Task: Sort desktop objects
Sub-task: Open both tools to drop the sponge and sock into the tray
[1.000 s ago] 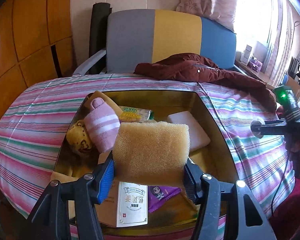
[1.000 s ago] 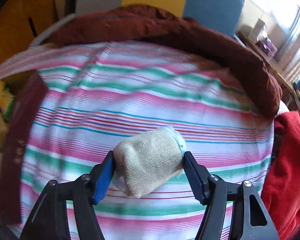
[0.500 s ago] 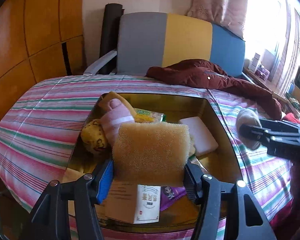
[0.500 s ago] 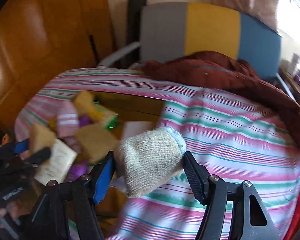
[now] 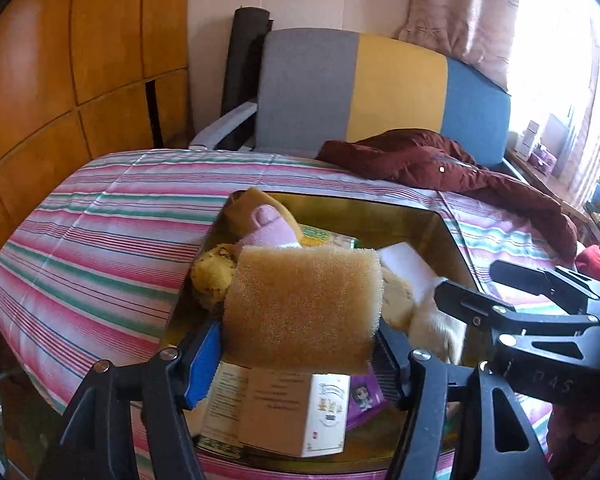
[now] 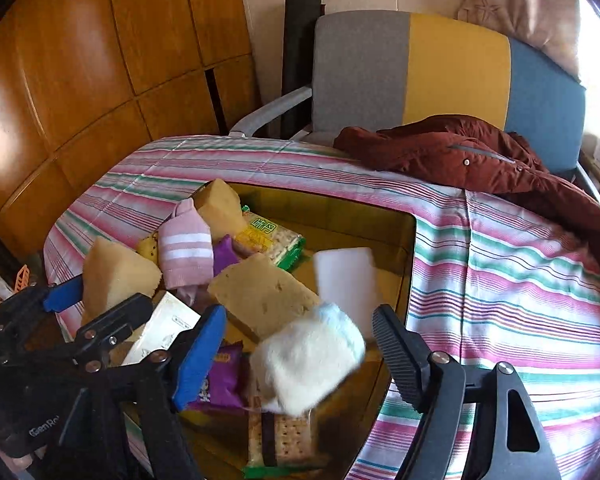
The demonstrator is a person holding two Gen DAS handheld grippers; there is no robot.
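A second ago my right gripper (image 6: 300,344) gripped the rolled sock (image 6: 307,356) over the striped cloth (image 6: 499,280); now it is at the tray (image 6: 409,240), its fingers have just been opening, and the sock sits loose between them. My left gripper (image 5: 296,356) was also opening, though its fingers still touch the sponge (image 5: 303,304) above the tray. Only the right view shows the crackers (image 6: 280,436) below the sock.

I see the gold-lined open box (image 6: 395,220) sunk in the striped bedcover (image 6: 499,280). Inside, the pink striped sock (image 6: 186,252) lies toward its far left corner, the white foam block (image 6: 345,280) toward its right wall, the cracker packet (image 6: 280,444) at its near edge. Behind it, the maroon jacket (image 6: 479,156) lies at the bedcover's far right edge.
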